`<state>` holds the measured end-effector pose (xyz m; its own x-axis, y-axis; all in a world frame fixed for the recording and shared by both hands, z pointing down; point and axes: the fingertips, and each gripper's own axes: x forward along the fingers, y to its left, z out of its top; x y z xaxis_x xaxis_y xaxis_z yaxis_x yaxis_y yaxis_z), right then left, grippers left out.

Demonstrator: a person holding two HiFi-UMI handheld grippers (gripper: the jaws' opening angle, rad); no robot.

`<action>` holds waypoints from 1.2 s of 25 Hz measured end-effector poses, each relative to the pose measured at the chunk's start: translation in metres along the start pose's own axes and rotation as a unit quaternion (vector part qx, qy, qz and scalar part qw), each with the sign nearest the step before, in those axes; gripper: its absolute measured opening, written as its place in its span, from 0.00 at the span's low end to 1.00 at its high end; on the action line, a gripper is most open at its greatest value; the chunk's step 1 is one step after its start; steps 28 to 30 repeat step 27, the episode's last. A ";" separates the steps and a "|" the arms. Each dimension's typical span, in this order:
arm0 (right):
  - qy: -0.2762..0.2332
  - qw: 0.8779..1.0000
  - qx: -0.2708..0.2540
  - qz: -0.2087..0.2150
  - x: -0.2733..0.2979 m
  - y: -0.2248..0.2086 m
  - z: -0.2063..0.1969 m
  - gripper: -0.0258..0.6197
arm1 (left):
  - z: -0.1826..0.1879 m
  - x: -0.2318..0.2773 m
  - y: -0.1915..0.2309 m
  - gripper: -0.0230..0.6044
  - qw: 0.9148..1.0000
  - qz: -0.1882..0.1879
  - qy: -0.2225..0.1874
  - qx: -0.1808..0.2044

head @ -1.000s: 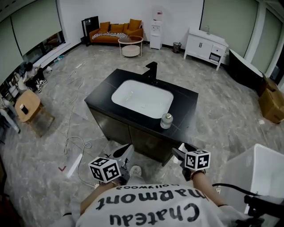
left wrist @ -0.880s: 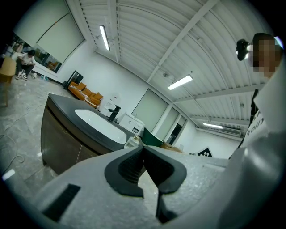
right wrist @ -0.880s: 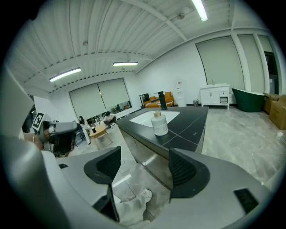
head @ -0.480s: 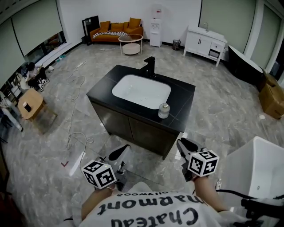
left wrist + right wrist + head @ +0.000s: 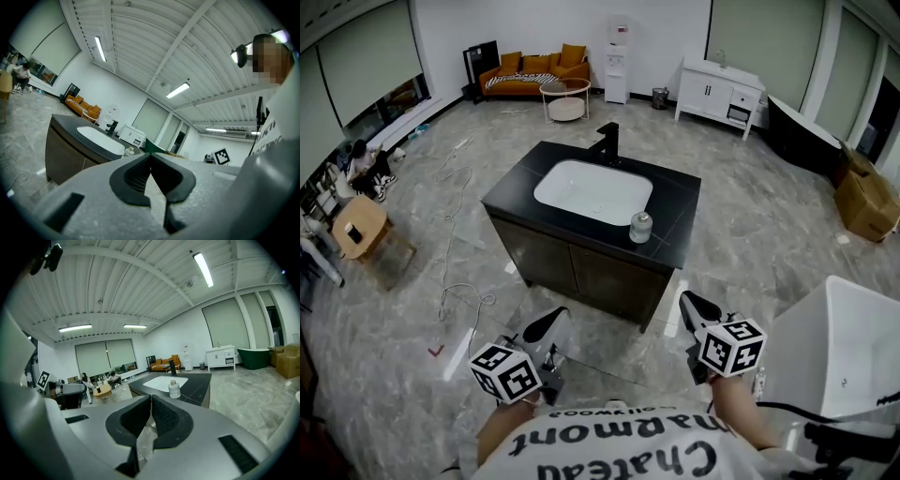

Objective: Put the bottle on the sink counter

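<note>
Right gripper (image 5: 694, 307): jaws have just been closing, now together, nothing between. Left gripper (image 5: 546, 326): jaws together, empty. Bottle (image 5: 640, 227): upright on sink counter (image 5: 680, 211), just beside basin (image 5: 592, 192). Placement judged done, hence both grippers well clear.

Bottle (image 5: 129, 150) half hidden behind left gripper (image 5: 150, 154); white tub (image 5: 853, 337) cut off at right edge.

An orange sofa (image 5: 534, 67) stands at the far wall, a round table (image 5: 565, 97) just before it, a water dispenser (image 5: 618, 73) to its right, and a white cabinet (image 5: 720, 87) further right. A cardboard box (image 5: 865, 202) sits at the right edge. A cable (image 5: 459, 295) loops over the floor, with a wooden chair (image 5: 358, 227) to its left.
</note>
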<state>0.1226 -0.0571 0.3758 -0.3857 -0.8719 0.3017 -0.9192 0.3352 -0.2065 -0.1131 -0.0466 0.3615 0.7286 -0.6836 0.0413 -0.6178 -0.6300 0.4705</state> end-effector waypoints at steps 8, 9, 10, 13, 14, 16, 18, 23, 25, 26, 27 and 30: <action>0.002 1.000 0.002 -0.030 -0.048 0.041 -0.024 0.07 | -0.004 -0.054 -0.021 0.06 1.000 -0.019 0.003 0.007; 0.002 0.999 0.003 -0.033 -0.053 0.046 -0.028 0.07 | -0.005 -0.061 -0.024 0.06 1.000 -0.019 0.002 0.008; 0.003 0.999 0.004 -0.036 -0.059 0.051 -0.032 0.07 | -0.006 -0.069 -0.026 0.06 1.000 -0.021 0.001 0.008; 0.004 0.999 0.012 -0.047 -0.076 0.063 -0.045 0.07 | -0.014 -0.091 -0.033 0.06 1.000 -0.025 0.003 0.006; 0.003 0.999 0.017 -0.049 -0.082 0.066 -0.049 0.07 | -0.017 -0.097 -0.035 0.06 1.000 -0.025 0.004 0.004; 0.003 0.998 0.023 -0.053 -0.093 0.072 -0.056 0.07 | -0.023 -0.108 -0.040 0.06 1.000 -0.026 0.007 0.002; 0.004 0.998 0.025 -0.058 -0.102 0.077 -0.062 0.07 | -0.028 -0.117 -0.045 0.06 1.000 -0.029 0.009 0.001; 0.009 0.998 0.027 -0.063 -0.118 0.086 -0.077 0.07 | -0.034 -0.134 -0.053 0.06 1.000 -0.028 0.006 0.003; 0.010 0.998 0.025 -0.064 -0.121 0.089 -0.081 0.07 | -0.033 -0.139 -0.054 0.06 1.000 -0.025 0.001 0.006; 0.011 0.998 0.023 -0.064 -0.123 0.090 -0.082 0.07 | -0.033 -0.141 -0.054 0.06 1.000 -0.024 -0.002 0.008; 0.011 0.998 0.021 -0.064 -0.124 0.092 -0.083 0.07 | -0.033 -0.144 -0.055 0.06 1.000 -0.023 -0.004 0.009; 0.011 0.998 0.021 -0.064 -0.124 0.092 -0.083 0.07 | -0.033 -0.144 -0.055 0.06 1.000 -0.023 -0.004 0.009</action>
